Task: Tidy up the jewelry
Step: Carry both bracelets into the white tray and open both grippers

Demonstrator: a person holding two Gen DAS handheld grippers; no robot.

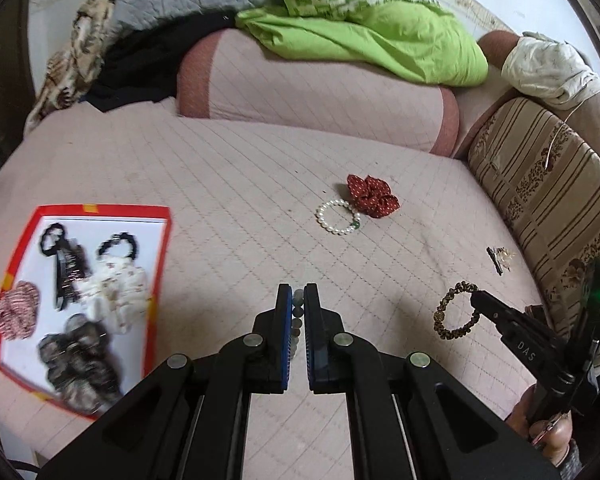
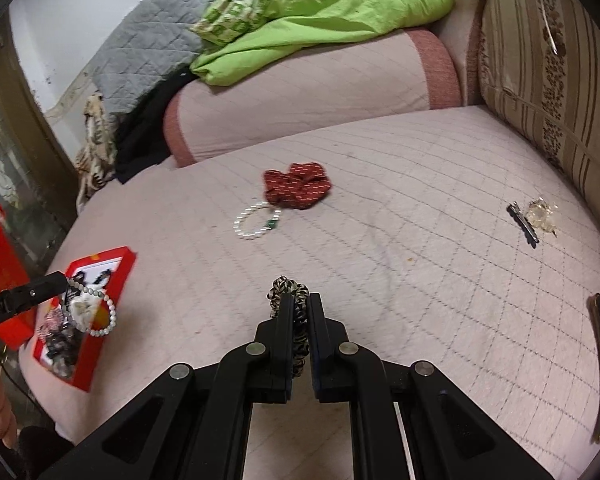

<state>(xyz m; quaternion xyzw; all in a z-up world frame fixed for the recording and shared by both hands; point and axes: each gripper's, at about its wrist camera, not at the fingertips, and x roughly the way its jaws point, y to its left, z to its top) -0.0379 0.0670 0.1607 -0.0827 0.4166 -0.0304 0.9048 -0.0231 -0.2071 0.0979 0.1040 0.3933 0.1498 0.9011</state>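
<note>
Between left gripper (image 1: 298,300) fingers: grey bead bracelet (image 2: 100,308), pinched, hanging over red tray (image 2: 96,354). Right gripper (image 2: 300,308) fingers clamp leopard scrunchie (image 2: 296,300) above bed (image 2: 420,200). Beads light, slippery: pinch across strand. Scrunchie soft, forgiving anywhere.

the red box (image 1: 162,248) is motion-blurred in both views so the stuff inside is kinda mush, the left gripper (image 1: 298,312) hides most of its bead bracelet (image 1: 298,314), and the little clear trinket (image 2: 542,212) by the hair clip (image 2: 523,222) is too small to make out
</note>
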